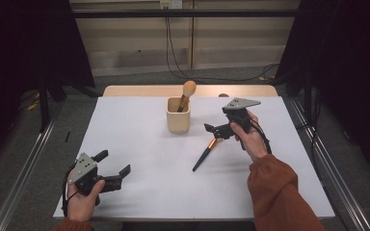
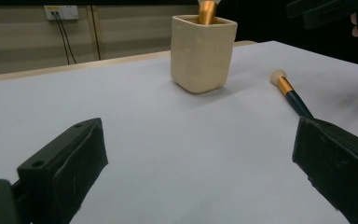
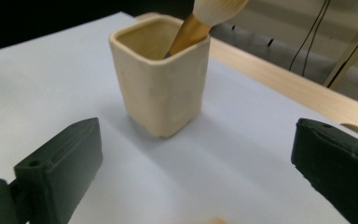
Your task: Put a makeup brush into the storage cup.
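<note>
Lighting/img quality: table lit evenly from above, surroundings dark.

High view: white table (image 1: 139, 159) bright, no glare; sides of room near black. Soft short shadows under cup (image 1: 178, 114) and brush (image 1: 205, 153), w/ diffuse edges. Pic slightly soft, low res. Both gripper views: near jaws blurred, dark, little detail; cup (image 2: 202, 52) fairly sharp in the left gripper view, softer in the right gripper view (image 3: 161, 77). Background wall dim and out of focus.

A right hand-held gripper (image 1: 215, 130) hovers over, perhaps touching, a brush (image 1: 205, 154) beside the cup (image 1: 178, 115).
</note>
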The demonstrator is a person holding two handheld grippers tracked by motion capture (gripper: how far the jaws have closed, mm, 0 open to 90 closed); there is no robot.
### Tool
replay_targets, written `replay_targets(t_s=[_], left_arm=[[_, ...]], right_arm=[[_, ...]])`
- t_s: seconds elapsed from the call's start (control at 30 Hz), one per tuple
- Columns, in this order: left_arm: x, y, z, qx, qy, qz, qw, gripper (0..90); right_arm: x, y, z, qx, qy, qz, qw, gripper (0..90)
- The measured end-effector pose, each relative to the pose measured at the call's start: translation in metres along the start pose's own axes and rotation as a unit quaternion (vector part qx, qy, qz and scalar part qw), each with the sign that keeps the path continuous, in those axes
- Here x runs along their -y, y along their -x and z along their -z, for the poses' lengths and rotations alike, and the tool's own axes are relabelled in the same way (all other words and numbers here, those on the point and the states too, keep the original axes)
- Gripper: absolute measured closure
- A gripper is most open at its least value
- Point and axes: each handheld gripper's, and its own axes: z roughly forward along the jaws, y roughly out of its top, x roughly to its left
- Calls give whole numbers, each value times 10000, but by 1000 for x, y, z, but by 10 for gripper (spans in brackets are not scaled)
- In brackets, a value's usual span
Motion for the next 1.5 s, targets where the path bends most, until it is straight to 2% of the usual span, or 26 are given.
replay_targets(t_s=[0.13, 0.2, 0.27, 0.33, 0.47, 0.6, 0.67, 0.7, 0.77, 0.8, 0.83, 0.87, 0.9, 1.03, 1.13, 1.17, 1.2, 1.27, 1.3, 1.4, 1.43, 1.5], left_arm=[[0, 0, 0, -4, 5, 39, 10000, 27], [0, 0, -1, -8, 0, 38, 10000, 27], [0, -1, -1, 3, -10, 22, 10000, 27], [1, 0, -2, 10, -14, 14, 10000, 27], [1, 0, -1, 8, -9, 38, 10000, 27], [1, 0, -1, -9, -33, 37, 10000, 27], [1, 0, -1, 1, -39, 22, 10000, 28], [1, 0, -1, 3, -42, 20, 10000, 27], [1, 0, -1, 4, -43, 30, 10000, 27], [1, -1, -1, 2, -44, 18, 10000, 27], [1, -1, -1, 5, -50, 20, 10000, 27], [1, -1, -1, 0, -54, 22, 10000, 27], [1, 0, -1, -6, -59, 24, 10000, 28], [1, 0, -2, 8, -69, 18, 10000, 28], [1, -1, -1, -2, -65, 14, 10000, 27], [1, -1, -1, -1, -70, 13, 10000, 27], [1, -1, -1, -1, -71, 15, 10000, 28], [1, -1, -1, -4, -60, -1, 10000, 27], [1, -1, -1, -15, -51, 15, 10000, 27], [1, -1, 0, -14, -53, 22, 10000, 27], [1, -1, 0, -11, -63, 11, 10000, 27], [1, -2, 0, -12, -62, 19, 10000, 27]], right_arm=[[1, 4, 1, -100, -360, 94, 9993, 15], [0, 5, 2, -197, -605, 176, 9978, 15], [-1, 6, 4, -160, -787, 313, 9963, 17], [-1, 8, 5, -260, -937, 307, 9948, 28], [-2, 10, 6, -384, -1366, 446, 9889, 33], [-4, 13, 7, -513, -1661, 581, 9831, 76], [-4, 14, 6, -584, -1850, 664, 9787, 68], [-3, 15, 5, -659, -1981, 750, 9751, 64], [-4, 15, 4, -741, -2168, 830, 9699, 62], [-4, 14, 3, -807, -2301, 908, 9655, 59], [-4, 13, 2, -818, -2356, 929, 9639, 59], [-3, 12, 0, -854, -2459, 969, 9606, 55], [-3, 11, -2, -927, -2628, 1008, 9551, 42], [-2, 8, -9, -937, -2966, 1246, 9422, 53], [-3, 8, -12, -1096, -3028, 1302, 9377, 52], [-4, 9, -13, -1164, -3042, 1394, 9352, 52], [-5, 8, -14, -1175, -3103, 1388, 9331, 52], [-6, 7, -16, -1242, -3177, 1485, 9282, 55], [-7, 7, -17, -1306, -3215, 1615, 9238, 58], [-8, 6, -20, -1368, -3346, 1736, 9161, 69], [-9, 6, -22, -1371, -3385, 1766, 9140, 68], [-10, 5, -24, -1413, -3376, 1814, 9128, 64]])
